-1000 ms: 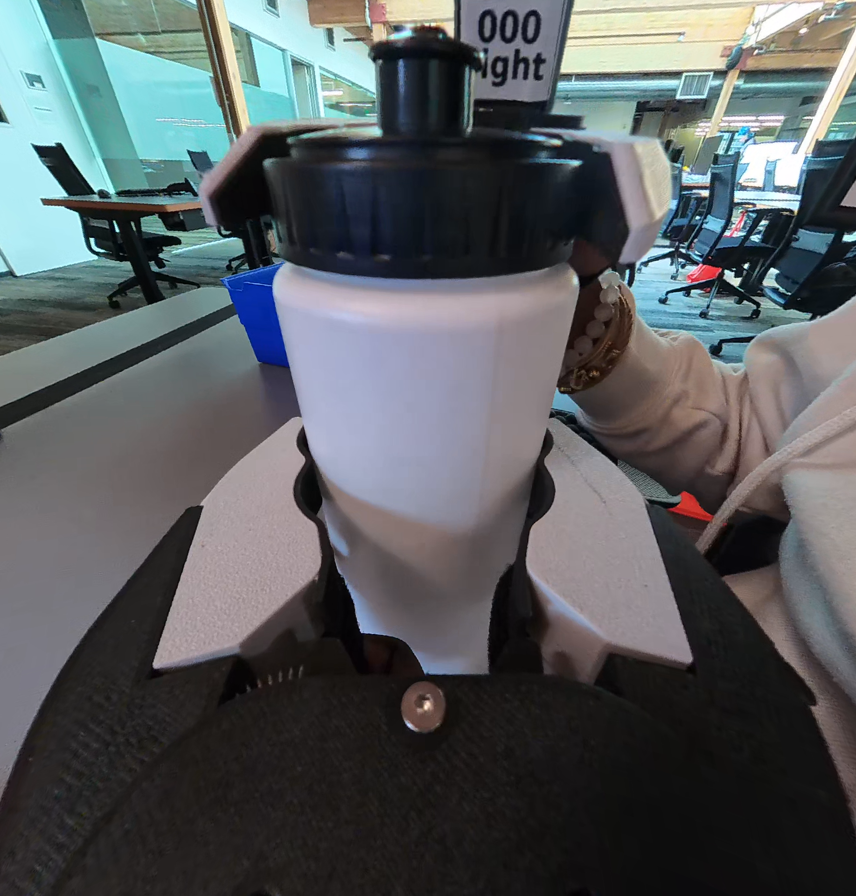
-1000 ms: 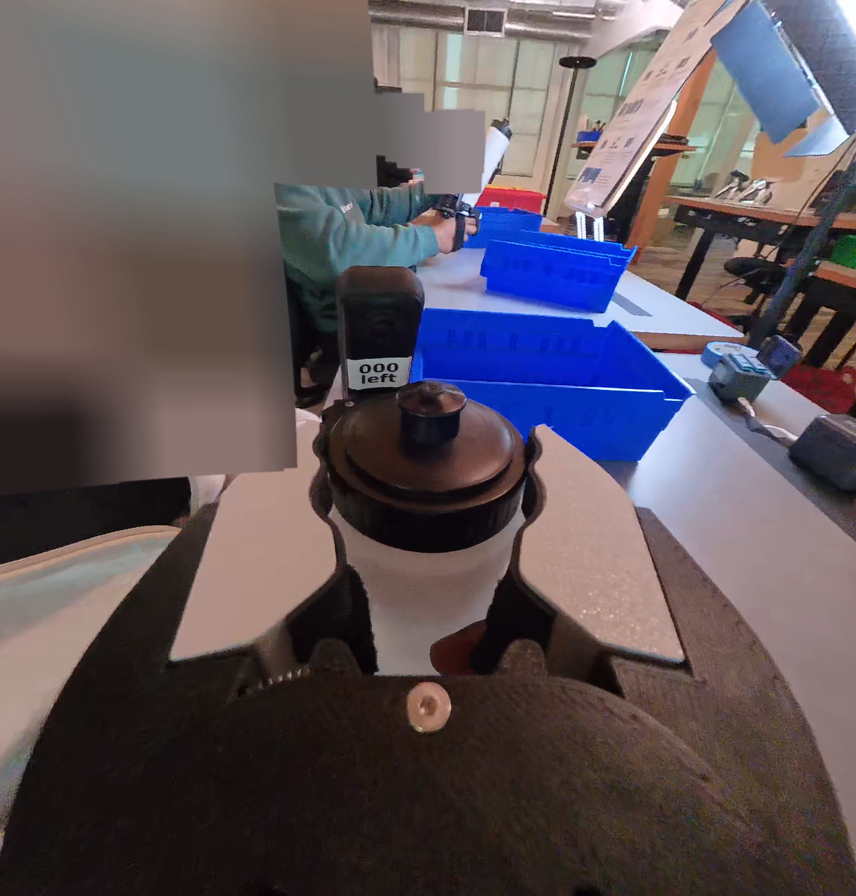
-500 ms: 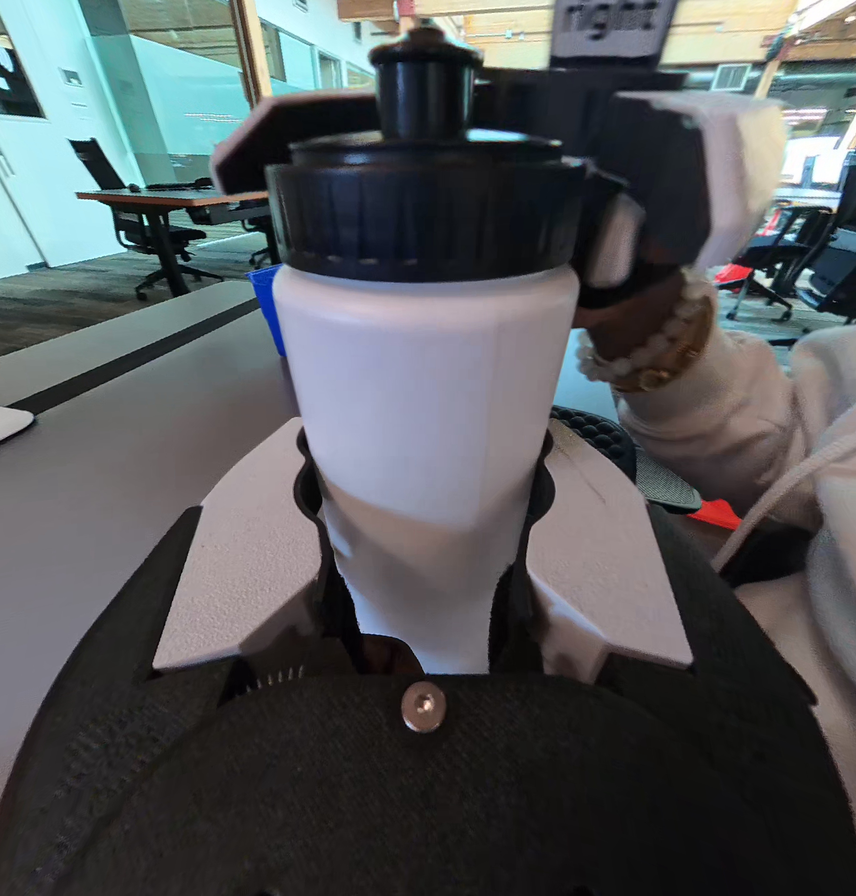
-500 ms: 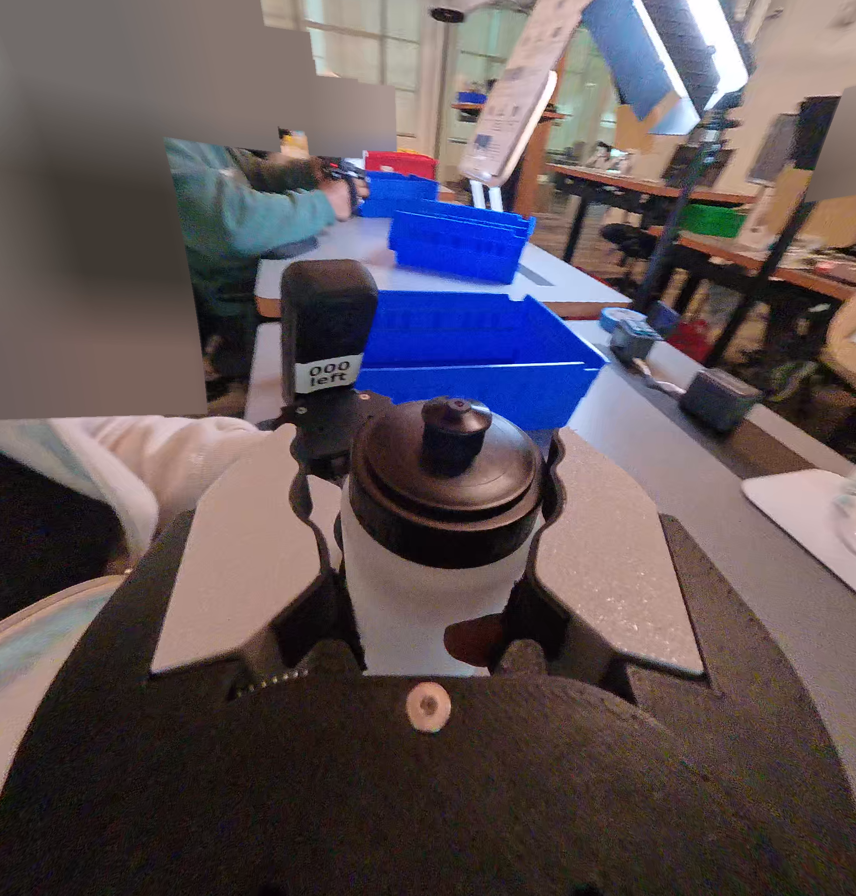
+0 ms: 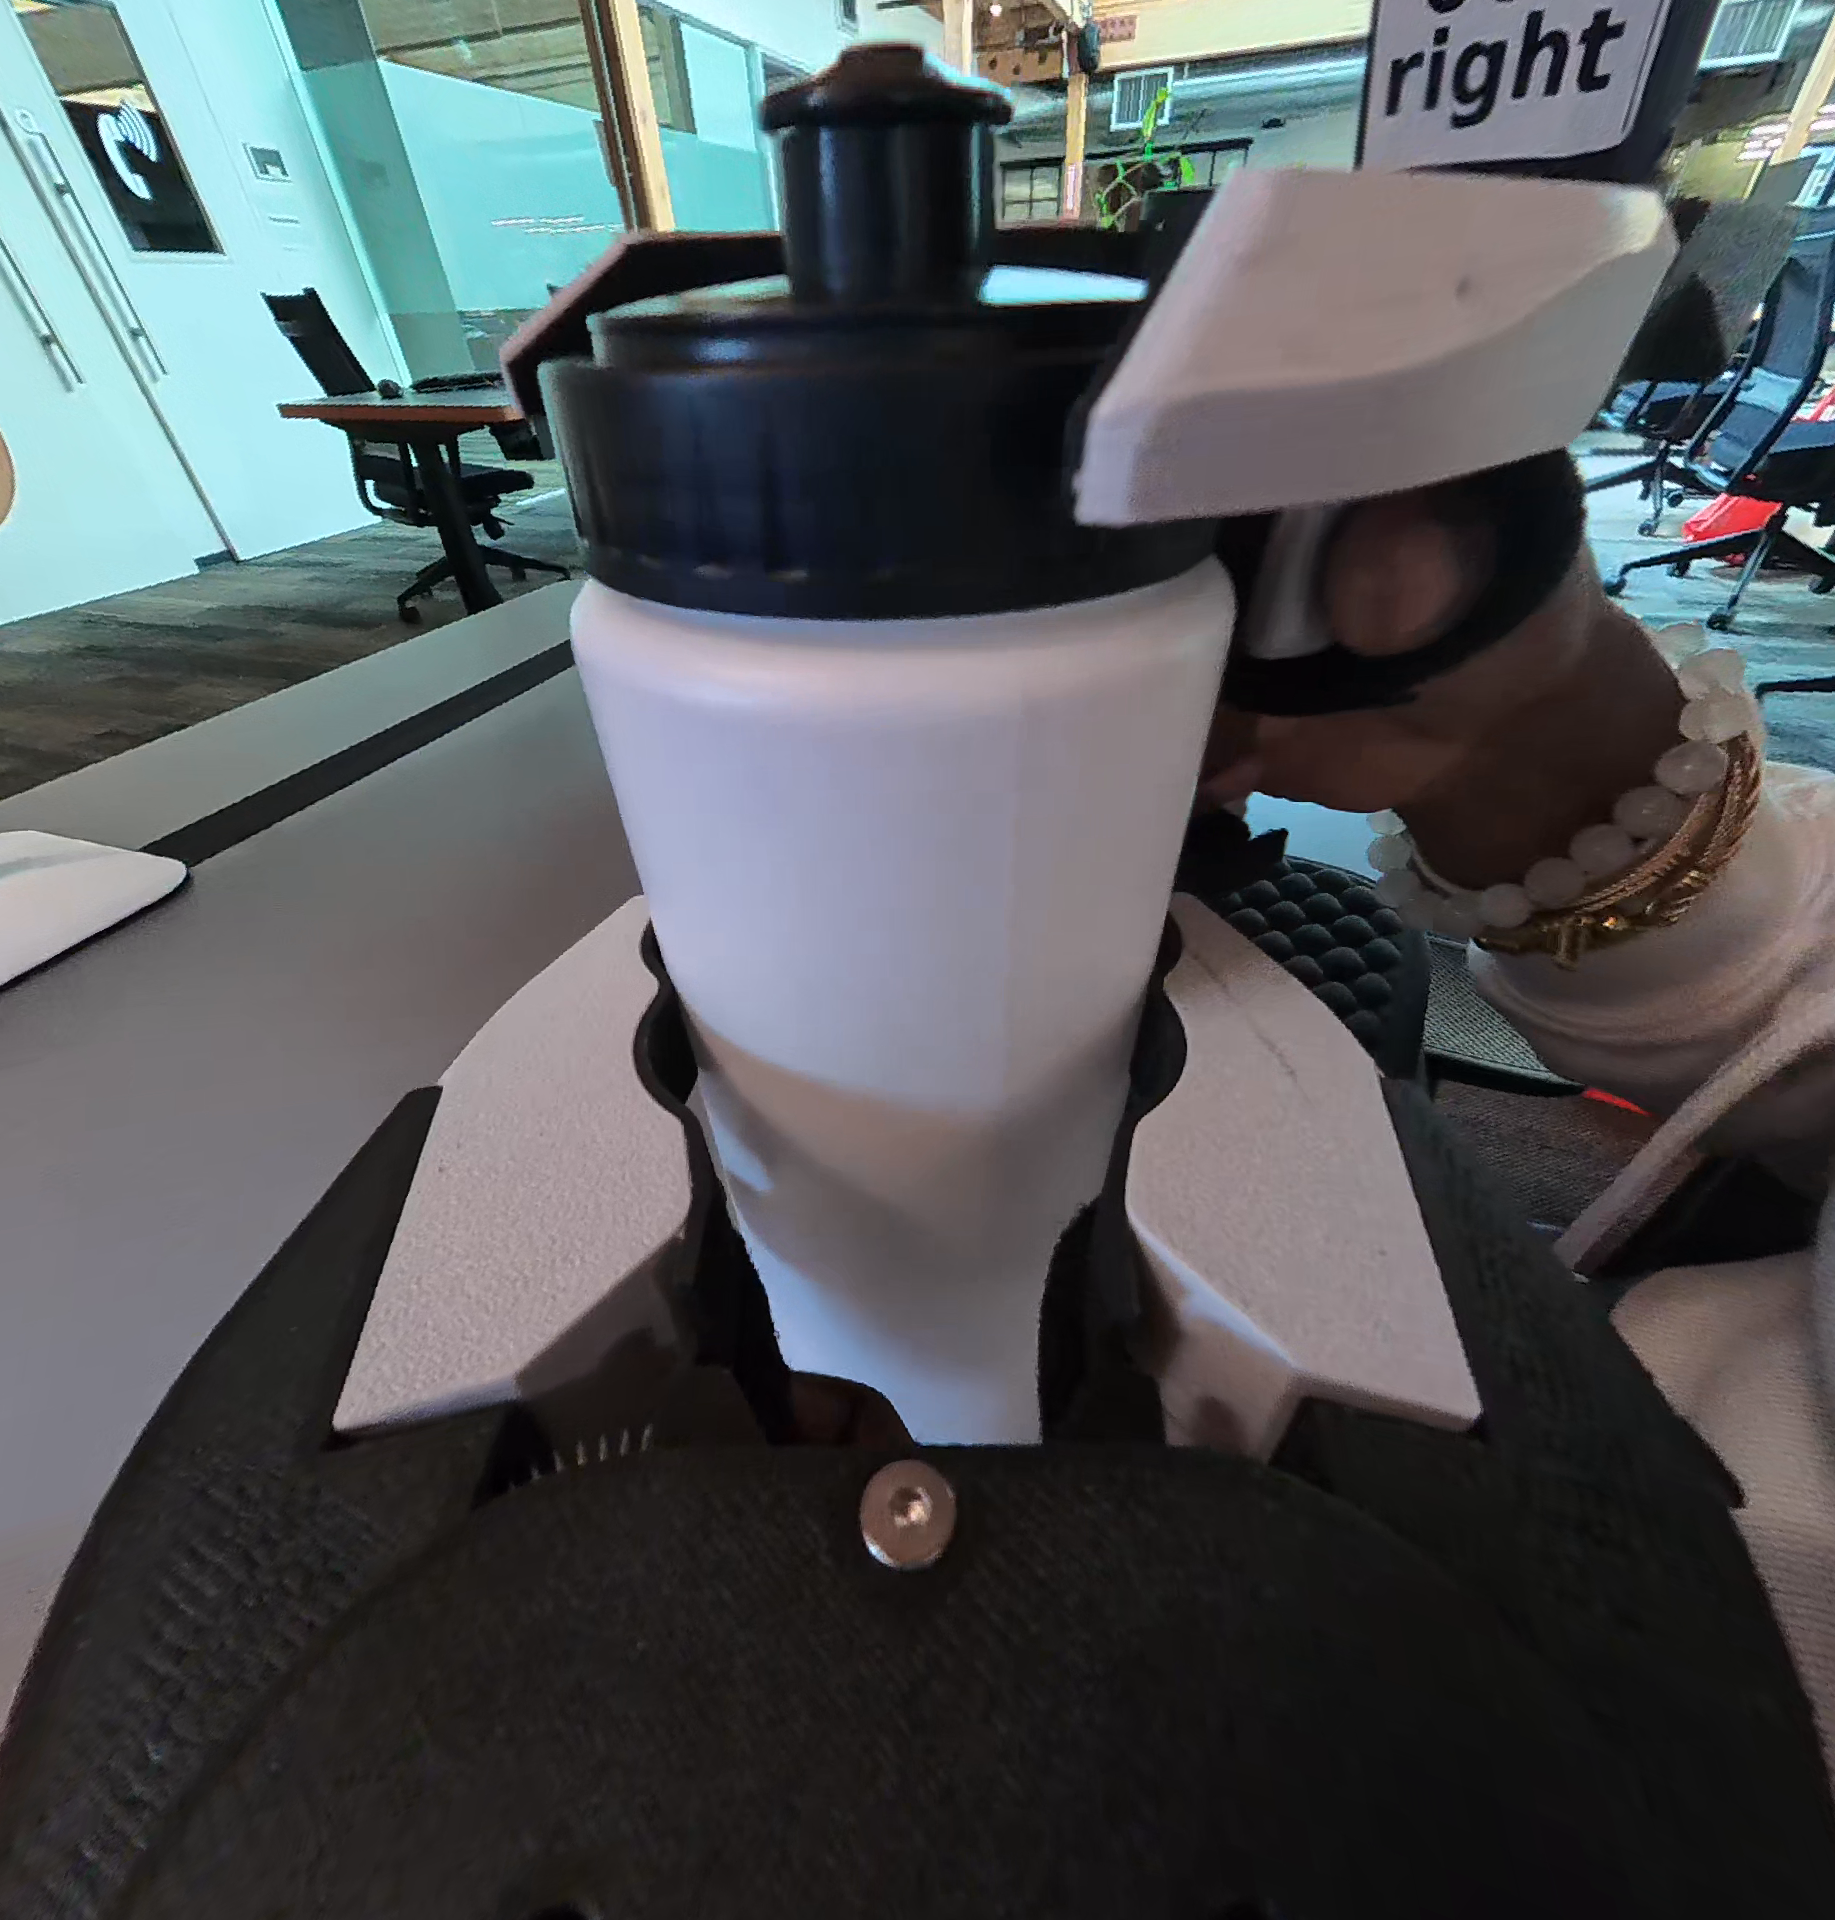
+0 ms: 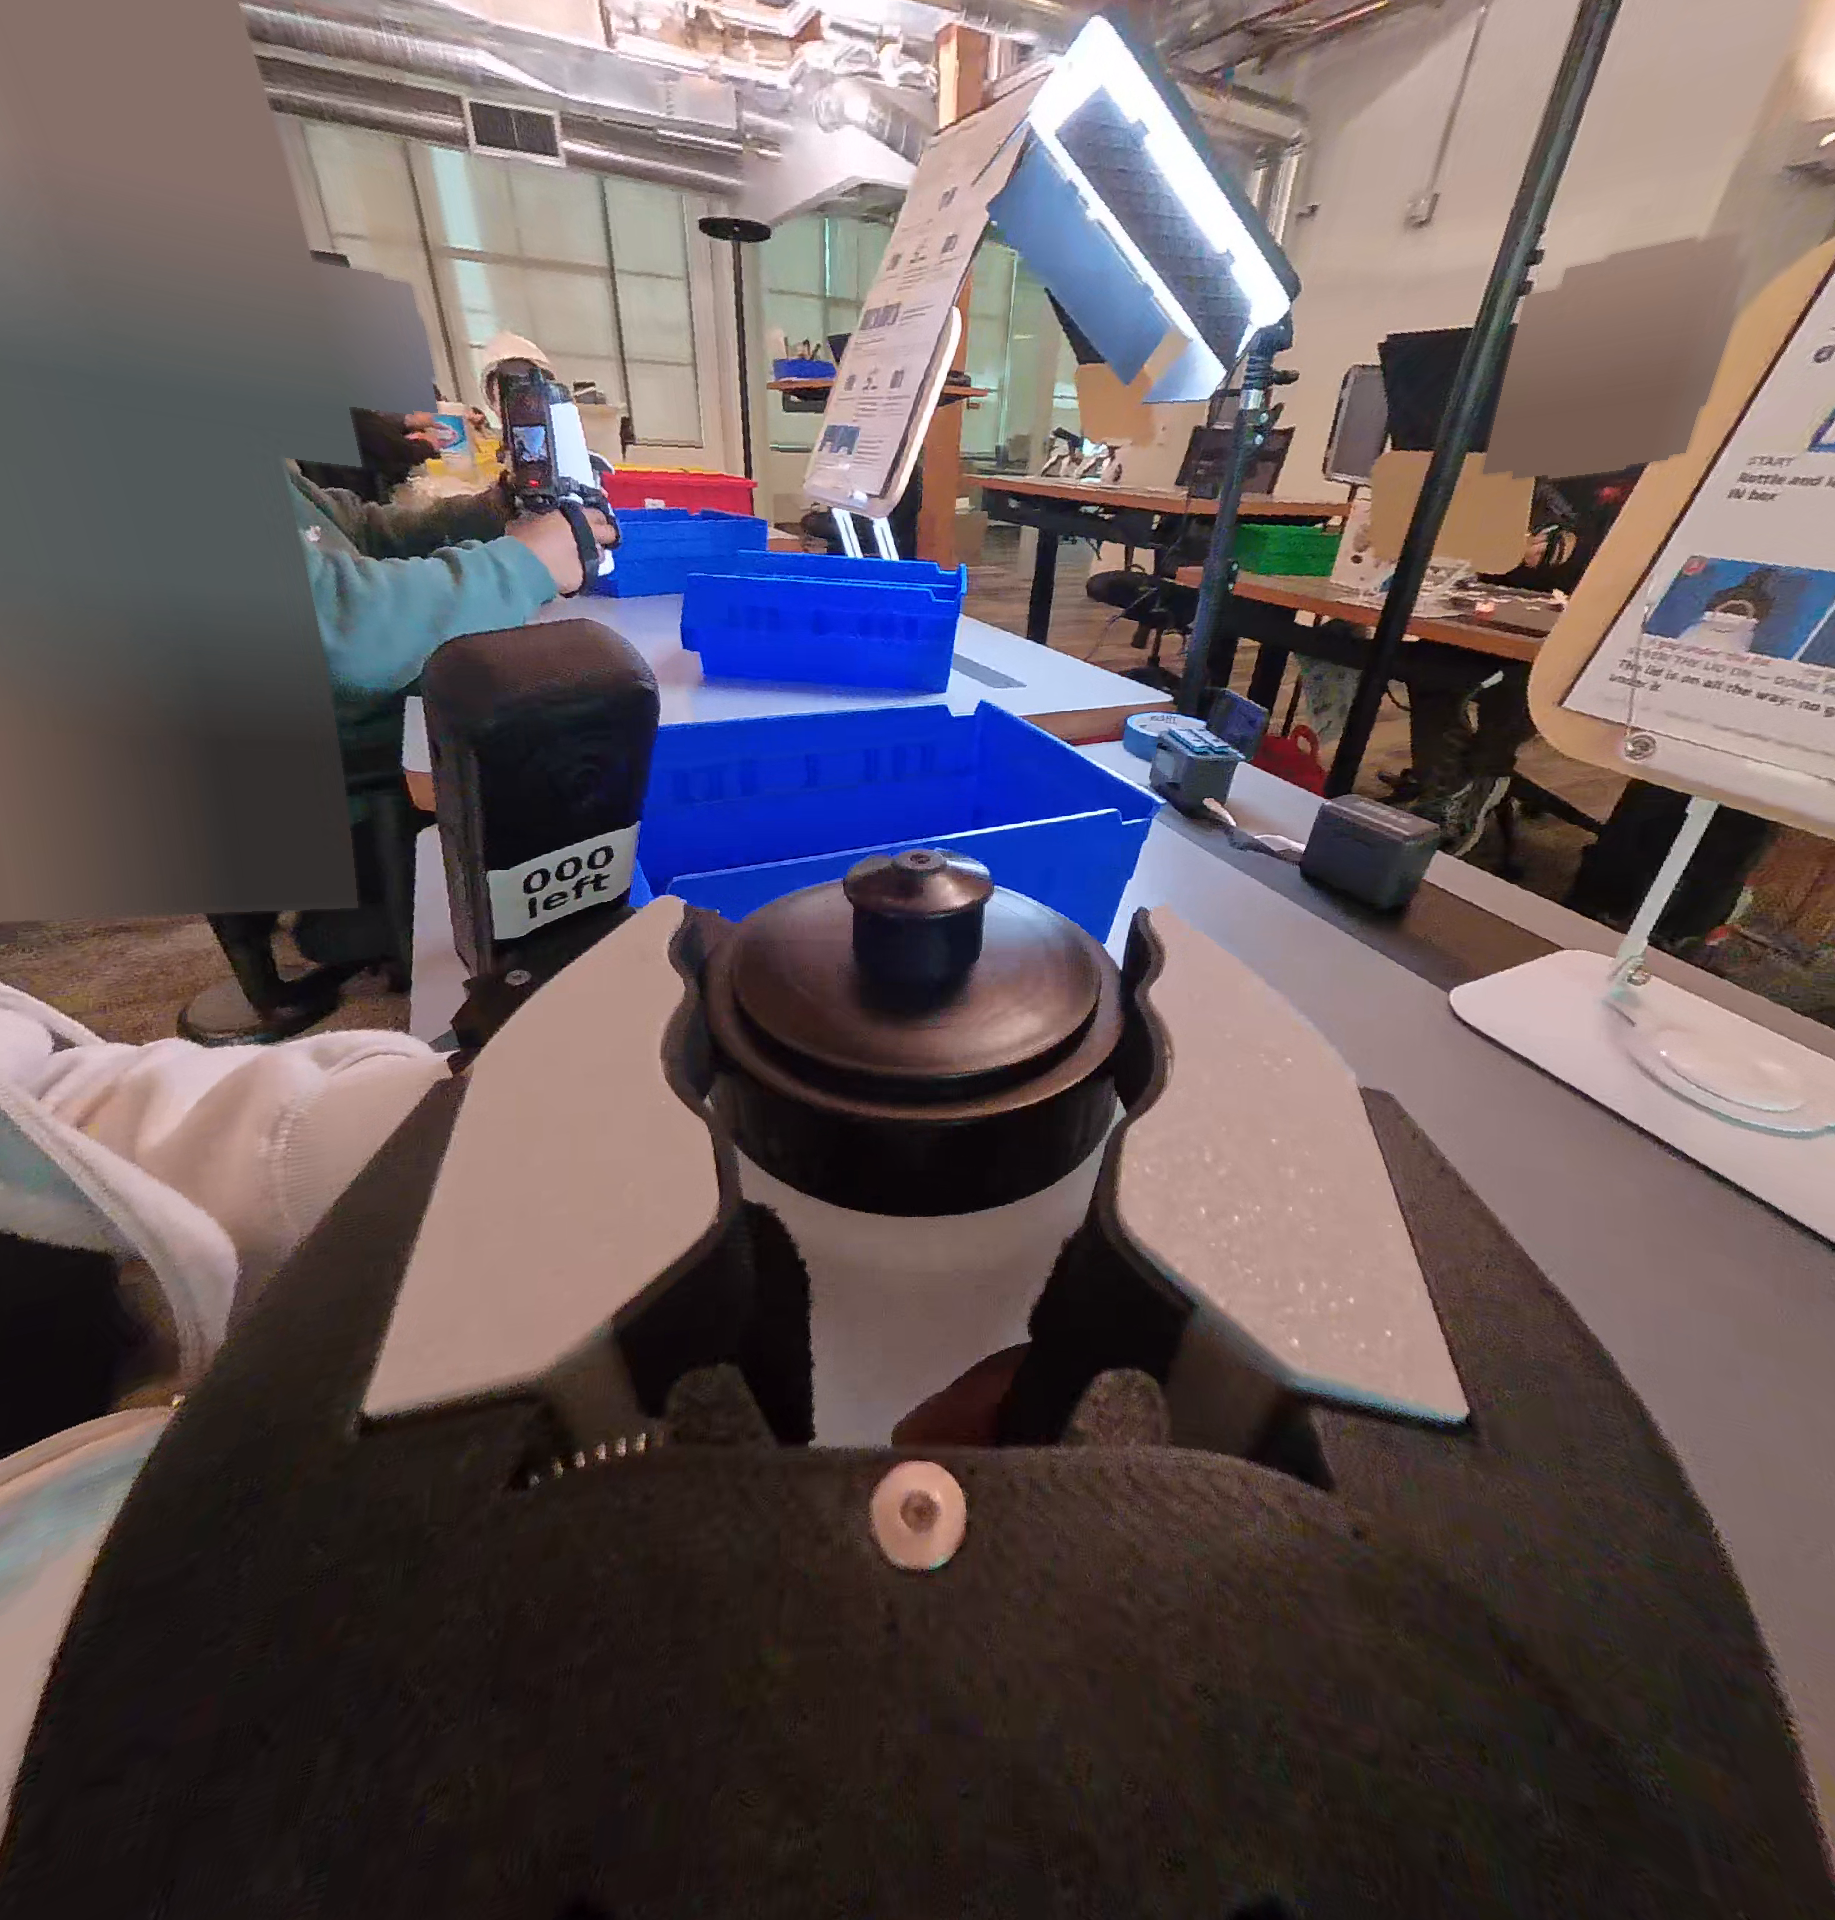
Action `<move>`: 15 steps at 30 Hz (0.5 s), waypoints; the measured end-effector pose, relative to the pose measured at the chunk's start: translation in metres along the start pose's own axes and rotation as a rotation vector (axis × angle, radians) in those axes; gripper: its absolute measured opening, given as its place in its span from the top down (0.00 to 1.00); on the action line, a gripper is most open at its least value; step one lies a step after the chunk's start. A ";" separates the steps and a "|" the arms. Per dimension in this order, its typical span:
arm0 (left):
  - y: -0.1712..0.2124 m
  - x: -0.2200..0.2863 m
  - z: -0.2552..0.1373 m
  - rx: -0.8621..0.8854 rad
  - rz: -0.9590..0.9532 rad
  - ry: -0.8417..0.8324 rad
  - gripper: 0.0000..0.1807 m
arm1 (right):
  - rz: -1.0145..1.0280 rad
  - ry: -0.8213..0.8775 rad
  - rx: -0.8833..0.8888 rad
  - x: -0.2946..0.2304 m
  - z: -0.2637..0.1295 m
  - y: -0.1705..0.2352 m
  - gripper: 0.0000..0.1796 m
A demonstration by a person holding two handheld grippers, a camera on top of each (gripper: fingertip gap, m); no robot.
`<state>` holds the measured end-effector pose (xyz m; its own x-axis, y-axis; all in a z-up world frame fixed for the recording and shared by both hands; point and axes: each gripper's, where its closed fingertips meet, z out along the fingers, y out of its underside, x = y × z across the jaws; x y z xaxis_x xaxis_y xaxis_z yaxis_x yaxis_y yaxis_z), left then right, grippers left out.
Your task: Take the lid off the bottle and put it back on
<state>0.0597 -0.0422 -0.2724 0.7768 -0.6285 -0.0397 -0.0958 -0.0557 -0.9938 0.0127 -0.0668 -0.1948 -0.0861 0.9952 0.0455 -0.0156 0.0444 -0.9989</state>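
The white sports bottle [image 5: 908,842] stands upright, spout up. The left gripper [image 5: 908,1049] clamps its lower body; the right gripper [image 6: 918,1049] pinches the black screw lid [image 6: 908,1039]. Only the right wrist view shows the blue bin [image 6: 892,800] behind the lid.

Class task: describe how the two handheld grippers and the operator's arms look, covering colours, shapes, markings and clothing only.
Each gripper, left and right, has a rough black body, a central silver screw and two pale grey angular fingers. Black camera blocks bear white labels. The arms wear cream sleeves, with white bead and gold bracelets.
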 end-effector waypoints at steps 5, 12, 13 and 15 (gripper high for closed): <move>-0.001 -0.002 0.000 0.034 -0.022 0.009 0.52 | -0.004 -0.008 0.036 0.001 0.000 -0.002 0.57; -0.030 -0.054 -0.035 0.383 -0.406 -0.080 0.52 | -0.085 -0.035 0.036 0.003 -0.017 0.035 0.39; -0.036 -0.060 -0.043 0.457 -0.447 -0.087 0.52 | -0.132 -0.011 0.005 0.004 -0.018 0.046 0.40; -0.044 -0.066 -0.053 0.555 -0.472 -0.095 0.52 | -0.221 0.020 -0.021 0.006 -0.014 0.052 0.39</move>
<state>-0.0204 -0.0397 -0.2209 0.7108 -0.5630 0.4217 0.5718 0.1132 -0.8126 0.0248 -0.0577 -0.2470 -0.0635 0.9626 0.2634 -0.0112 0.2632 -0.9647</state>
